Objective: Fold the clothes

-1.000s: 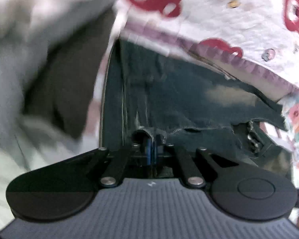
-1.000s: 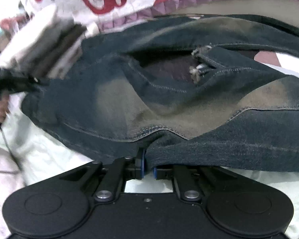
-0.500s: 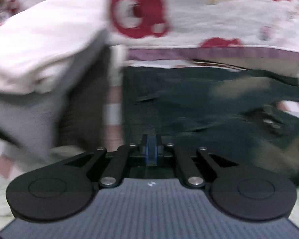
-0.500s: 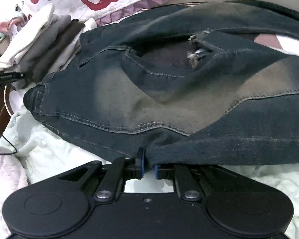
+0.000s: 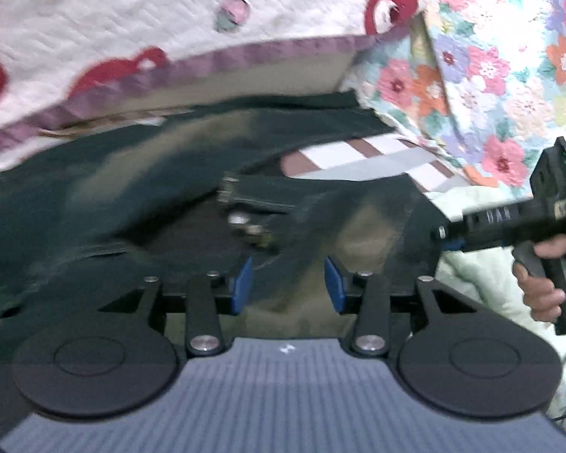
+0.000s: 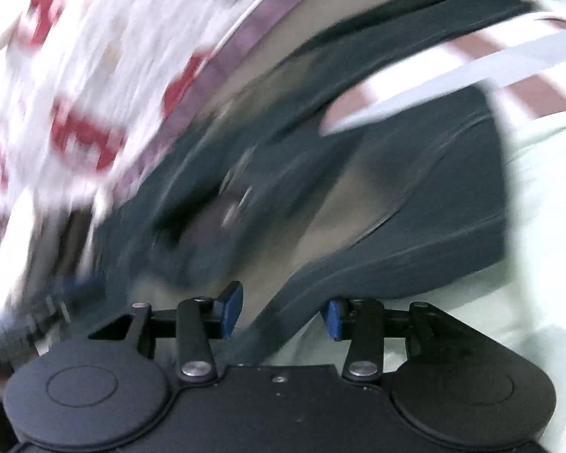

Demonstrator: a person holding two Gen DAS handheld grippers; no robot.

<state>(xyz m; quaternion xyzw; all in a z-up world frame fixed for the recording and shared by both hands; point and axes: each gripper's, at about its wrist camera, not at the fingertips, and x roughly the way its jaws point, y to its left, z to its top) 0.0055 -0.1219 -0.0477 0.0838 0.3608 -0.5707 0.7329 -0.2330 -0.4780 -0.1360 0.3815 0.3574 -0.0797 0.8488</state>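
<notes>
Jeans (image 5: 139, 173) are laid flat on the bed, near the bear quilt (image 5: 169, 7). Left gripper (image 5: 287, 283) and right gripper (image 6: 281, 311): jaws just opened, fingers spread, denim unpinched between them.

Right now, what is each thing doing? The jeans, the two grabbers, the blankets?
jeans: lying rumpled and part folded on the bed, not gripped.
left gripper: open, jaws have just been opening, denim under the gap but not pinched.
right gripper: open, jaws have just been opening, a jeans edge between the pads, not pinched.
hand: wrapped around the right gripper's handle.
bear quilt: spread flat behind the jeans.
flower quilt: bunched up at the right.
</notes>
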